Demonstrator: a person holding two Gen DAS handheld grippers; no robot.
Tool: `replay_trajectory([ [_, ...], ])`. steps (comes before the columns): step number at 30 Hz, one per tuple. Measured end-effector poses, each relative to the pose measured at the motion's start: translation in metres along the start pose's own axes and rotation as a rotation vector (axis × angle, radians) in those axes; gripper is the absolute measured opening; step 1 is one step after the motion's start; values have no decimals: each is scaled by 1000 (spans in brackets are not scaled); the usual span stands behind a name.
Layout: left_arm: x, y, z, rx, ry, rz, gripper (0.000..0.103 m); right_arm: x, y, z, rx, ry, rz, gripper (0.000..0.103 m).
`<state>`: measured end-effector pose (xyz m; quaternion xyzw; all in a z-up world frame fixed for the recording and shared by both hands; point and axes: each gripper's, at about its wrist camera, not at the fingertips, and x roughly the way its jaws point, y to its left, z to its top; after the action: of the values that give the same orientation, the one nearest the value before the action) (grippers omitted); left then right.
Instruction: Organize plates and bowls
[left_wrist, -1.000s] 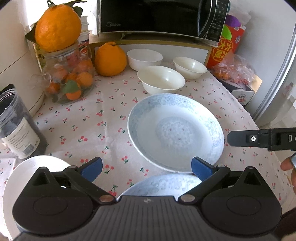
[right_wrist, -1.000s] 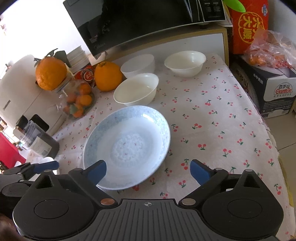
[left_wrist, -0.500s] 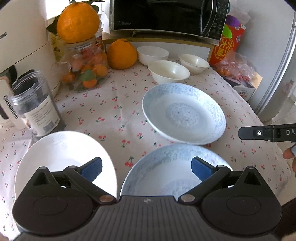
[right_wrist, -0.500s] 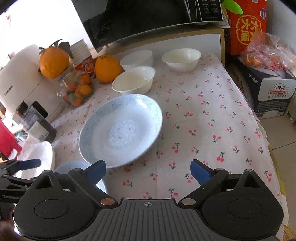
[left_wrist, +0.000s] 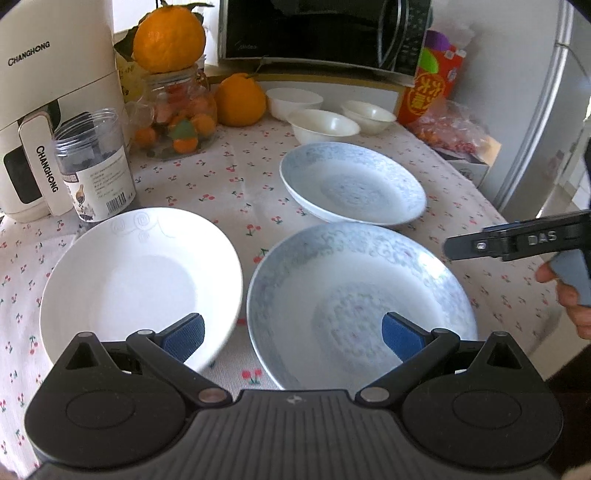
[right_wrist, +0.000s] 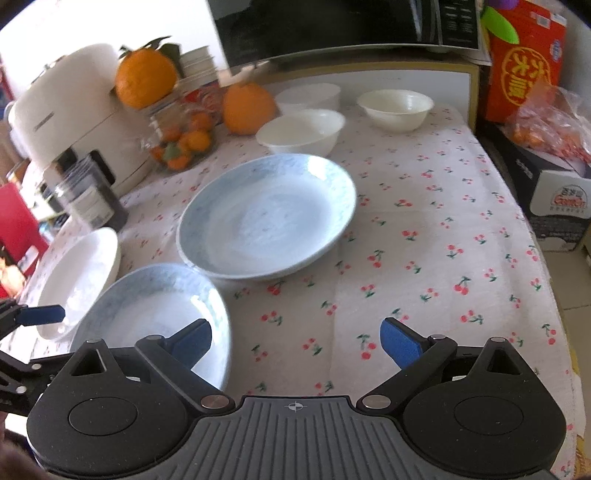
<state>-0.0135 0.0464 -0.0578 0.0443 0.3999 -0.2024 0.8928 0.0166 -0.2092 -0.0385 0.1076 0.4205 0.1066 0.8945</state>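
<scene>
Left wrist view: left gripper (left_wrist: 291, 334) is hovering spread wide, empty, over white plate (left_wrist: 140, 280) and near blue-patterned plate (left_wrist: 360, 306).
Far plate (left_wrist: 352, 182): lying ahead, blue-rimmed.
Bowls (left_wrist: 323, 123): sitting beyond, cream.
Right gripper (right_wrist: 295, 341): gaping, empty.
Appliance (left_wrist: 44, 110): reading "CHANGHONG".

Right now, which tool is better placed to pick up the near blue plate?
Left. The left tool is open right above the near blue plate; the right tool sits over bare tablecloth beside it.
</scene>
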Motion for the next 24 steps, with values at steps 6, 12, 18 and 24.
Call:
replay_trajectory([
  [6, -17, -5, -13, -9, -18, -23, 102, 3, 16, -10, -43, 19, 40, 99],
  [12, -20, -13, -26, -31, 5, -67, 99, 8, 27, -14, -52, 36, 69, 99],
  [18, -12, -10, -29, -119, 48, -119, 91, 14, 34, -17, -69, 47, 69, 99],
  [24, -2, -2, -31, -217, 83, -134, 80, 20, 38, -22, -95, 60, 71, 99],
])
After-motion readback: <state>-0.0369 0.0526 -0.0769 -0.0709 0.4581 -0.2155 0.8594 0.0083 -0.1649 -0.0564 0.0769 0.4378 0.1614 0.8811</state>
